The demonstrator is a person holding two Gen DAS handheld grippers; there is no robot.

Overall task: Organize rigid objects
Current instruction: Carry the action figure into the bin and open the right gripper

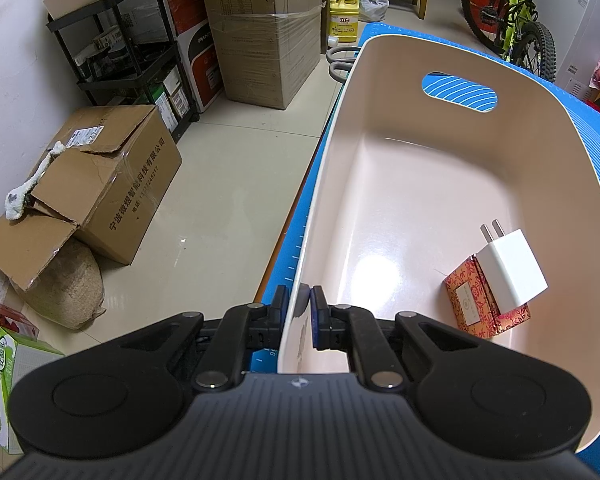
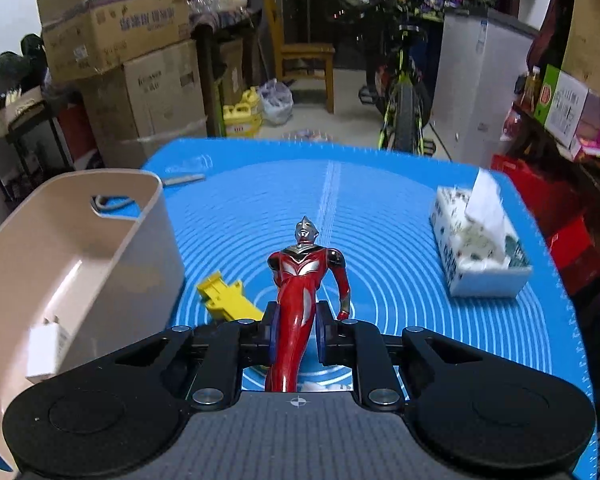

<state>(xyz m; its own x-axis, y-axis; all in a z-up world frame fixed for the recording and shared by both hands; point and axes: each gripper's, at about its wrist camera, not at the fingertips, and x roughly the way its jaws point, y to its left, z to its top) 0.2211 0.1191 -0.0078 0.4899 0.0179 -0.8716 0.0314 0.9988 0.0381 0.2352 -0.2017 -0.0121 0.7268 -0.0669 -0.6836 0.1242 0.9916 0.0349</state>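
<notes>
Cluttered storeroom all around, cardboard boxes (image 1: 112,184) and a bicycle (image 2: 404,96) behind, and a blue circle-printed mat (image 2: 380,208) is covering the table. The left gripper (image 1: 300,300) is pinching the near rim of the pink bin (image 1: 560,128), one pad outside the wall and one inside, steadying it. Inside the bin, a white plug adapter (image 1: 512,268) is leaning on a small red patterned box (image 1: 476,304). The right gripper (image 2: 296,320) is clamping a red-and-silver hero figure (image 2: 300,280) by the leg, torso sticking up above the mat, bin just off to its side. A yellow toy piece (image 2: 228,296) and a tissue box (image 2: 480,248) are waiting on the mat. The risk, I'd say: that glossy, tapering leg is giving a narrow grip, so the figure could swivel or slip on the way over, or its arms could catch the bin's rim.
</notes>
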